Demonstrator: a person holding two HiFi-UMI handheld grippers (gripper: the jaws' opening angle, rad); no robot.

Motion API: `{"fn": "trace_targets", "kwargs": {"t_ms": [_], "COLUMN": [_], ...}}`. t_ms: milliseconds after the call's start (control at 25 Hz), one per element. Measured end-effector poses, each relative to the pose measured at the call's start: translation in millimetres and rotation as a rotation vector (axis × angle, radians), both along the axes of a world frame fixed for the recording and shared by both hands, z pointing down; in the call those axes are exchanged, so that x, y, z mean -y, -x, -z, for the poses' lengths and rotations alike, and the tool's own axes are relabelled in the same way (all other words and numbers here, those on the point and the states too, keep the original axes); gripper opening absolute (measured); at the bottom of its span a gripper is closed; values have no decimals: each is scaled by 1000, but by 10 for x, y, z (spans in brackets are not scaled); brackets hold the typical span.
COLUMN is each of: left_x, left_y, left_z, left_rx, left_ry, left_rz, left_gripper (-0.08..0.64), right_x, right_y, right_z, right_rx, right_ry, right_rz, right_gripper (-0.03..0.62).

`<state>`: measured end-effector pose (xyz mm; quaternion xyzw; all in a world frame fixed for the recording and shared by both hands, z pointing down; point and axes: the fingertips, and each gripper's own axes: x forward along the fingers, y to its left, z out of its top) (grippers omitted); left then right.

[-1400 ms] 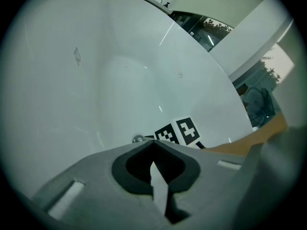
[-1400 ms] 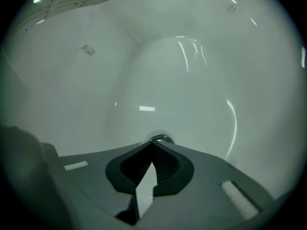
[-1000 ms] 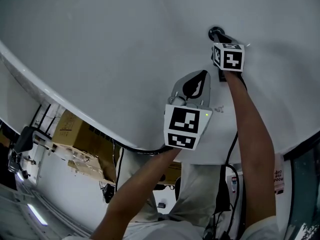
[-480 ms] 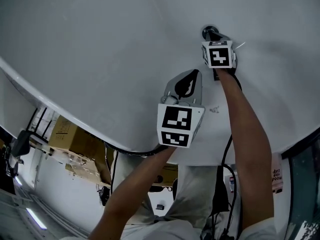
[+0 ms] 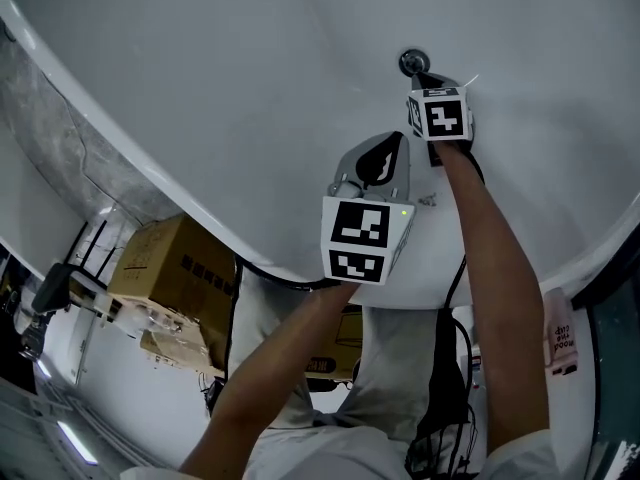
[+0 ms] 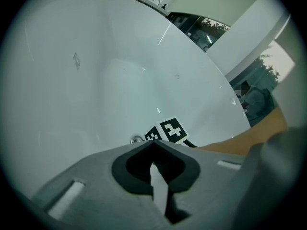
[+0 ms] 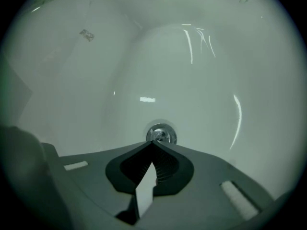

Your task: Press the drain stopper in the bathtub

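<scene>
Overhead, the white bathtub (image 5: 230,108) fills most of the head view, its curved rim sweeping from upper left to lower right. Outside the tub, below that rim, stands a brown cardboard box (image 5: 170,258). The left forearm (image 5: 290,358) and right forearm (image 5: 495,268) reach over the rim into the basin. The left claw (image 5: 398,140) hangs above the tub floor, jaws drawn together with nothing between them, apart from the drain. The right claw (image 5: 421,71) lies farther in, jaws pressed tip to tip and empty, its tip just beside the drain stopper (image 5: 411,62); contact cannot be confirmed. In the right gripper view the stopper (image 7: 161,133) appears as a small round chrome disc set in the tub floor, directly ahead of the closed tips.
</scene>
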<state>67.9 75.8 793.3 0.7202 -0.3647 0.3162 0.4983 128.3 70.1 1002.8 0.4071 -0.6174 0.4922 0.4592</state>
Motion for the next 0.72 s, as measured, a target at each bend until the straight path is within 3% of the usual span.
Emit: {"fn": "trace_targets", "kwargs": {"t_ms": [720], "left_x": [25], "left_y": [32], "left_z": [991], "left_rx": [10], "left_ry": [-86], "left_rz": [-76], "left_gripper": [5], "right_x": [160], "right_y": [-131], "right_z": [1254], "right_rx": [21], "right_ry": [-98], "right_rz": [-148], "right_gripper": [3]}}
